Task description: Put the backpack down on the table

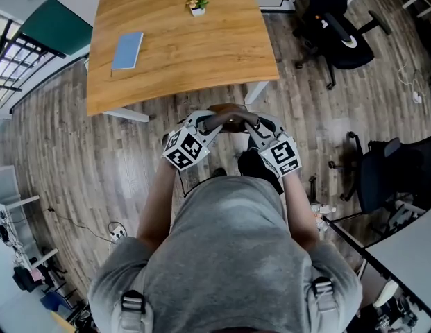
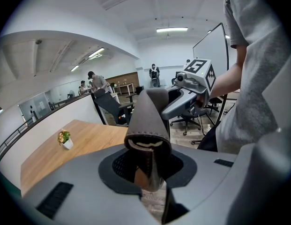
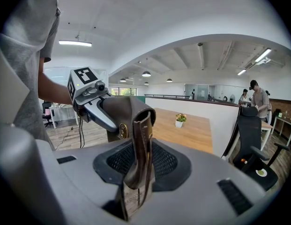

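Left gripper (image 1: 212, 123) and right gripper (image 1: 255, 124) both clamp the backpack handle (image 1: 230, 112), sharing the load evenly; the table (image 1: 180, 61) lies ahead, placement pending

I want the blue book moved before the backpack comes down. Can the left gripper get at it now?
Probably not: the left gripper is shut on the backpack's brown handle, shared with the right gripper, and the blue book lies farther off on the table.
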`<action>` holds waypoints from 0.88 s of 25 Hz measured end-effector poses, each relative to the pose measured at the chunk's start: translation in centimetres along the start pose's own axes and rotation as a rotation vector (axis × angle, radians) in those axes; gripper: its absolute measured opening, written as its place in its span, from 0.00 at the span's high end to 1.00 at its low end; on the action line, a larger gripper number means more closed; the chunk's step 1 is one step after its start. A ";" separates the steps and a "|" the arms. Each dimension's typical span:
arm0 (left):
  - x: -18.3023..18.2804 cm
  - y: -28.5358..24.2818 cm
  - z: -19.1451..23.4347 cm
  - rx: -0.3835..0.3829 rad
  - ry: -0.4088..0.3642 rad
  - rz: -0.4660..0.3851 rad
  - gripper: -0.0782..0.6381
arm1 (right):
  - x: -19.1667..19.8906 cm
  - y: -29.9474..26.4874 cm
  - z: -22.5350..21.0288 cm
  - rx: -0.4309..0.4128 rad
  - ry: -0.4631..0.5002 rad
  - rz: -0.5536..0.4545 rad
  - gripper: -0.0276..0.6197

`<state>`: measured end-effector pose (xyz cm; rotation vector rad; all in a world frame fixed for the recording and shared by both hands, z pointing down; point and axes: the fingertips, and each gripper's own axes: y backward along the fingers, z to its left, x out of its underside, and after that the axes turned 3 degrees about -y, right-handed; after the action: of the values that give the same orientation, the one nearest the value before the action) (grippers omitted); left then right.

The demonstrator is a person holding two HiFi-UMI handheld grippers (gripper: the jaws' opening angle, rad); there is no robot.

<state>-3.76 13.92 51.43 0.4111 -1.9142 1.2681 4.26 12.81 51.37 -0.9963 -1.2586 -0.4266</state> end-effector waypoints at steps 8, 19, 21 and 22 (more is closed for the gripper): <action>-0.4 -1.4 2.1 -0.036 0.051 0.004 0.75 | -0.6 -1.6 -2.4 -0.016 0.008 -0.015 0.80; -1.4 -4.2 5.0 -0.098 0.104 0.038 0.75 | -1.1 -3.4 -6.5 -0.101 0.023 -0.012 0.80; -1.8 -4.8 5.5 -0.109 0.112 0.043 0.75 | -1.2 -3.5 -7.5 -0.116 0.027 -0.011 0.80; -2.1 -5.1 5.8 -0.116 0.115 0.045 0.75 | -1.3 -3.5 -8.0 -0.123 0.031 -0.011 0.79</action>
<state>-1.65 6.24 51.97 0.2318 -1.8969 1.1773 5.90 4.14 51.68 -1.0833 -1.2222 -0.5311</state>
